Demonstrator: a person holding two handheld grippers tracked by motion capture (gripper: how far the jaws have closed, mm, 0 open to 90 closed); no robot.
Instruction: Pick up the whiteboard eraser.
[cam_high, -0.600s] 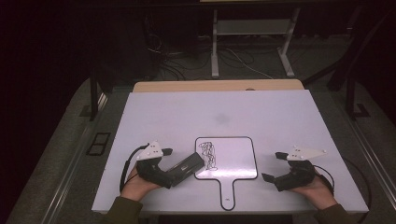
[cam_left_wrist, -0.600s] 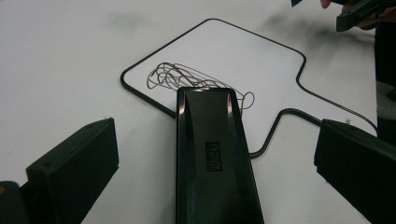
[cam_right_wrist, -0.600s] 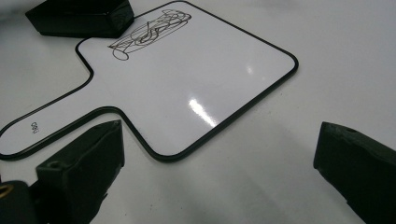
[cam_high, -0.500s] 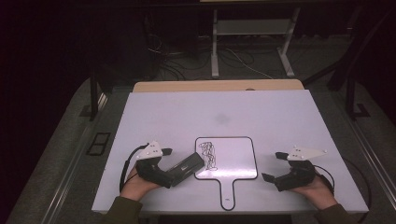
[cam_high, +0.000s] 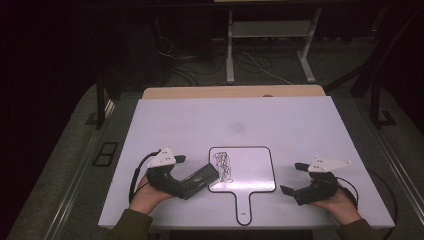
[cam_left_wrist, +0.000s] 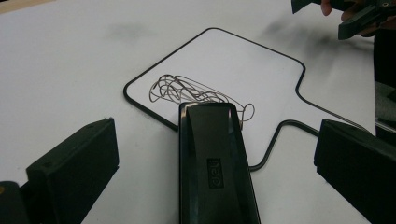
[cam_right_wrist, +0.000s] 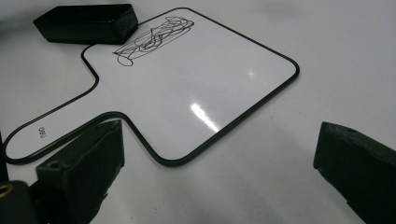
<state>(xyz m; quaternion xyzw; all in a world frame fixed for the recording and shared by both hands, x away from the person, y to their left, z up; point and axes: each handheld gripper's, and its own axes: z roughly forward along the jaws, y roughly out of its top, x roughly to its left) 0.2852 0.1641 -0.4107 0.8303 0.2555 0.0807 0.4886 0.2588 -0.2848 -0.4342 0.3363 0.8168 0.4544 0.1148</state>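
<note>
You have one eraser (cam_left_wrist: 212, 163) and one whiteboard (cam_high: 252, 170) on the desk (cam_high: 280, 125). Your left claw (cam_left_wrist: 205, 186) gapes wide, the eraser lying between its jaws untouched, its tip on the scribble (cam_left_wrist: 187, 91). Your right claw (cam_right_wrist: 219, 186) stands wide, empty, beside the whiteboard.

I see the small whiteboard (cam_high: 250, 172) lying on the table (cam_high: 280, 125), its handle toward me. The eraser (cam_high: 199, 179) lies at its left edge, touching the scribble (cam_high: 222, 166), between my left gripper's (cam_high: 192, 172) jaws. My right gripper (cam_high: 292, 178) rests right of the board.

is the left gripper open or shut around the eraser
Open: in the left gripper view the left gripper has both jaws standing clear of the eraser.
</note>
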